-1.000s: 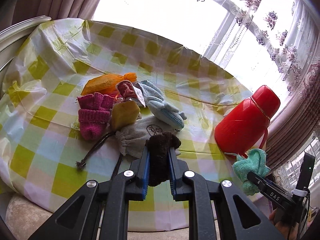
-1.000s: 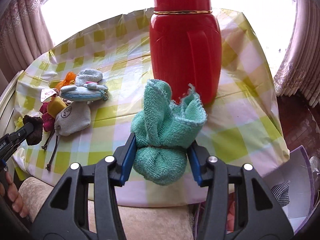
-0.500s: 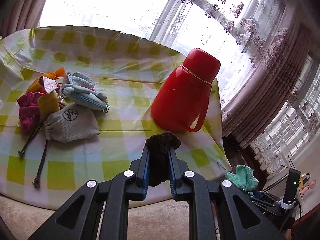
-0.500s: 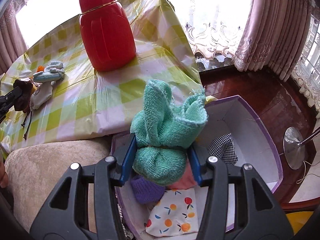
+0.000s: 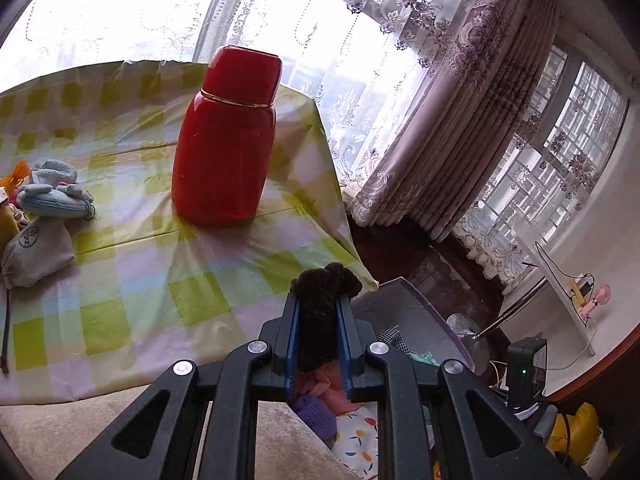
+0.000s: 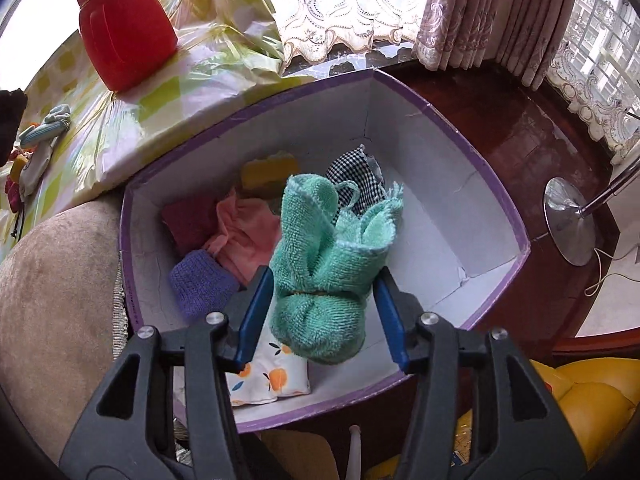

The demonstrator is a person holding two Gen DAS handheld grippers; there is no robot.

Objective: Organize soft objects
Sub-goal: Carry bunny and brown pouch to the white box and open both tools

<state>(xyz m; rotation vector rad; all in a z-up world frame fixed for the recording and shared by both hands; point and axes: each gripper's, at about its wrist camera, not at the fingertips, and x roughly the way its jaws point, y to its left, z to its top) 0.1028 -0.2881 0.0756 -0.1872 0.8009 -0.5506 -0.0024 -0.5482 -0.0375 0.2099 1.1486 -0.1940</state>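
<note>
Your right gripper (image 6: 322, 316) now hangs over the purple-rimmed white cardboard box (image 6: 448, 216), no longer the table; jaws just widened, mint-green terry cloth (image 6: 328, 264) loose between them. Left gripper (image 5: 319, 334) clamps a dark brown knitted piece (image 5: 322, 312).

Windows: tall panes (image 5: 576, 168) behind white lace curtains (image 5: 320, 40), bright daylight coming through.
Drapes: mauve patterned drapes (image 5: 452, 152) hang between the windows.
Floor: dark polished wood (image 6: 532, 140), a round metal lamp base (image 6: 568, 220) standing on it.
Furniture: table under a yellow-checked cloth (image 5: 132, 280); beige cushion (image 6: 52, 300); white shelf (image 5: 560, 292).
</note>
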